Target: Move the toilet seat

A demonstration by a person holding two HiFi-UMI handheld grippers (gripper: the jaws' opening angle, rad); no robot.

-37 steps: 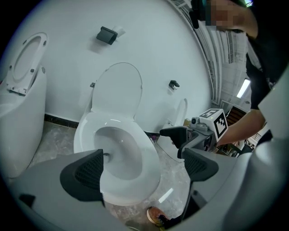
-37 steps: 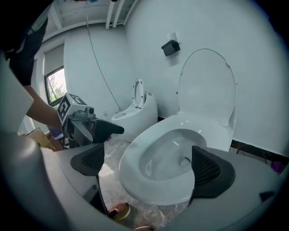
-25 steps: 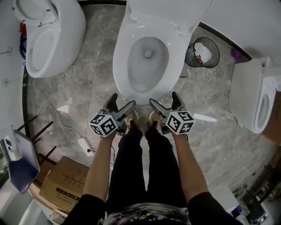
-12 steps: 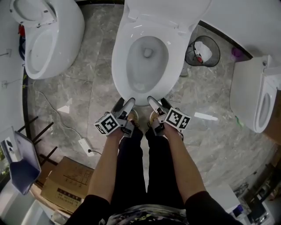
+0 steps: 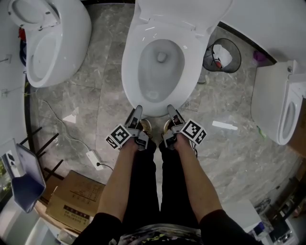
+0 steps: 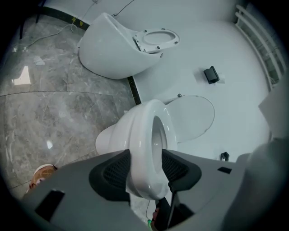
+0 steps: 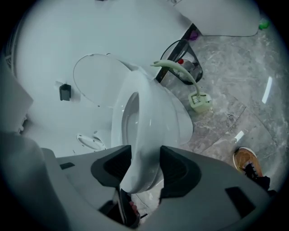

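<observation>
Bare floor (image 5: 103,86) left of toilet (image 5: 130,67); bin (image 5: 210,62) crowds right side.

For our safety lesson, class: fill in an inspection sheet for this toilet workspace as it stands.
Surface: grey marble floor.
Job's things: toilet seat down, lid raised.
Clutter: cardboard box, waste bin, white scrap on the floor.
Grippers: left gripper and right gripper have just been closing; each clamps the seat's front edge.
Cables: white cable and power strip on the floor.
Surroundings: second toilet left, third toilet right.
</observation>
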